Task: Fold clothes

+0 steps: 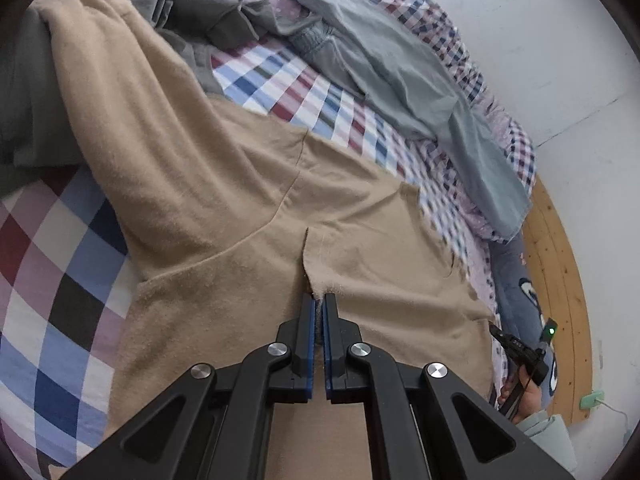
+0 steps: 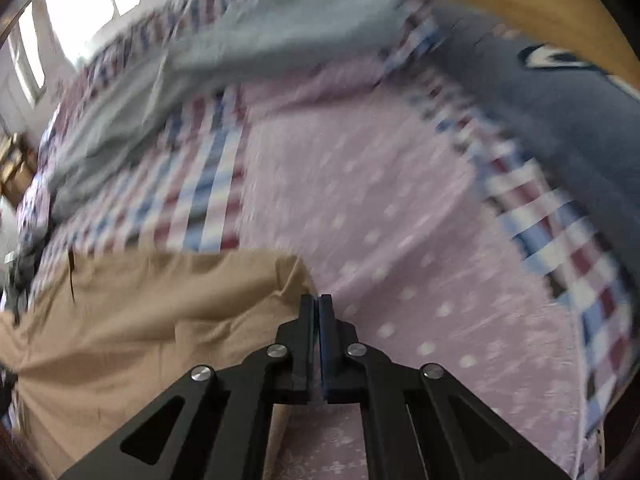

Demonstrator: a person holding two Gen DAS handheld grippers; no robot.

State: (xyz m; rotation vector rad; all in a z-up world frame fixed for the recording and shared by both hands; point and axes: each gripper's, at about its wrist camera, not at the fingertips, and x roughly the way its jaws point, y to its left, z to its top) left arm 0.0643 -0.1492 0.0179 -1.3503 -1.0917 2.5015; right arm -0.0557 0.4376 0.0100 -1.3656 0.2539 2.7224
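Tan trousers [image 1: 224,200] lie spread over a checked bed cover, legs running up and left. My left gripper [image 1: 319,300] is shut on their waistband edge, a pinch of tan cloth between the blue pads. In the right wrist view the picture is motion-blurred: my right gripper [image 2: 319,300] is shut with its tips at the corner of the tan trousers [image 2: 140,312], seemingly pinching the cloth edge. The right gripper [image 1: 520,350] also shows at the trousers' right corner in the left wrist view, held by a hand [image 1: 528,396].
Grey-blue trousers [image 1: 420,92] lie along the far right of the bed. A dark grey-green garment [image 1: 208,12] is heaped at the top. A blue pillow [image 2: 560,92] and a wooden bed frame [image 1: 560,280] lie on the right, beside a white wall.
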